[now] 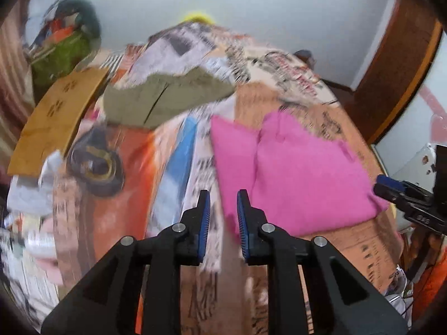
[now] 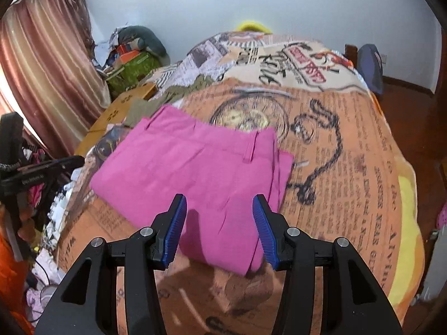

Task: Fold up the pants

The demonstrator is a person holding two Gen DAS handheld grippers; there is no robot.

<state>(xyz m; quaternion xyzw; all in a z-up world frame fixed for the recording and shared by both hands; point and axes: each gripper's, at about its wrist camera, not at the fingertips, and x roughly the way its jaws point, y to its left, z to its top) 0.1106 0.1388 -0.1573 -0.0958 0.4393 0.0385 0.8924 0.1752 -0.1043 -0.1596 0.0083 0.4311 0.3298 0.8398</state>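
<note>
Folded pink pants (image 2: 195,173) lie flat on the newsprint-print bedspread (image 2: 349,167) just ahead of both tongs. Right gripper (image 2: 220,226) gapes wide — empty. Left gripper (image 1: 223,217) parted narrower, empty. Bedspread text too blurred to read.

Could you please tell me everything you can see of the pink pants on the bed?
The pink pants lie folded into a flat, roughly rectangular stack on the newspaper-print bedspread. The woven-looking fabric shows belt loops along the far waistband edge and layered edges on the right. Neither open gripper touches them.
</note>
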